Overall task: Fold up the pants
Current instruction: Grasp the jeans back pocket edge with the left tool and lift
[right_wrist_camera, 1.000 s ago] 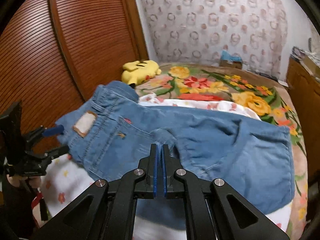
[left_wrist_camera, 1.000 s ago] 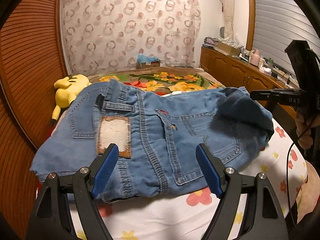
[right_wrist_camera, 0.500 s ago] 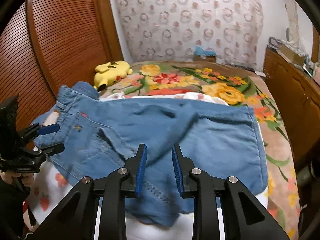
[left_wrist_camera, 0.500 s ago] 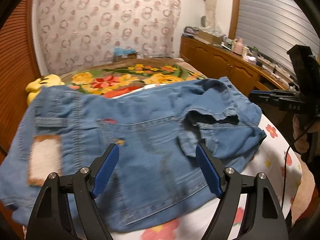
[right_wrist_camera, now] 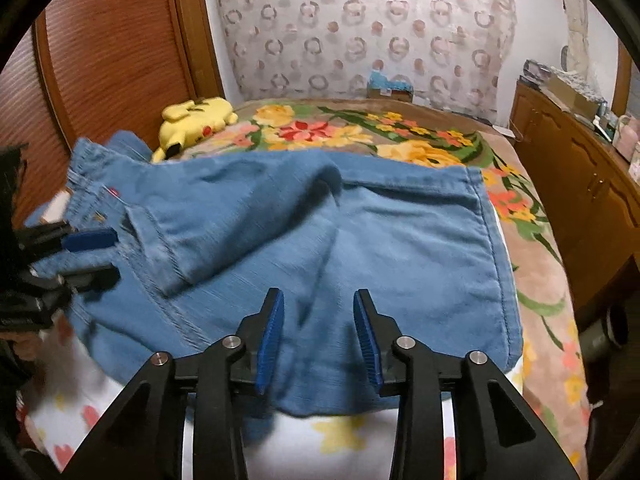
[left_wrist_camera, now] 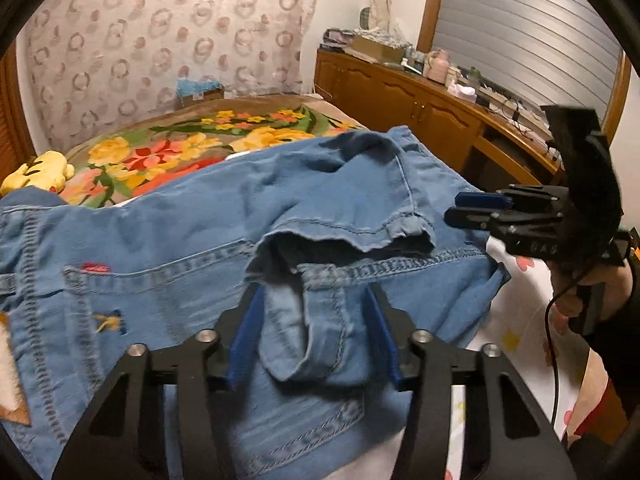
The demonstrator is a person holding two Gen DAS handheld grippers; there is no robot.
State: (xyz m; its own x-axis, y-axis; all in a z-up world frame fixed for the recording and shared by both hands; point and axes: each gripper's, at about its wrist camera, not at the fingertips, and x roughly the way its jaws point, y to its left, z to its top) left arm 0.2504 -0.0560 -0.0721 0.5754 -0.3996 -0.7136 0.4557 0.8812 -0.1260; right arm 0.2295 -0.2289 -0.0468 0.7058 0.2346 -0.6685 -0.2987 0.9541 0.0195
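Flowered bed underneath, pants spread lengthwise across it, left to right. Left gripper just narrowed, straddling a bunched denim flap, grip unconfirmed. Right gripper just parted, empty, over the leg end, nearer that end.

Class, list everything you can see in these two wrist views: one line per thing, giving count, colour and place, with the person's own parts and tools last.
jeans: one, blue denim, spread across the near bed.
plush toy: one, yellow, behind the jeans by the wooden doors.
floral blanket: one, multicoloured, on the far bed.
white flowered sheet: one, under the jeans.
cabinet: one, brown wood, cluttered top, along the wall.
curtain: one, ring-patterned, back wall.
left gripper: black, blue pads, jaws just closing around a denim flap.
right gripper: black, blue pads, jaws just opening over the jeans.
hand: one, holding the right gripper.
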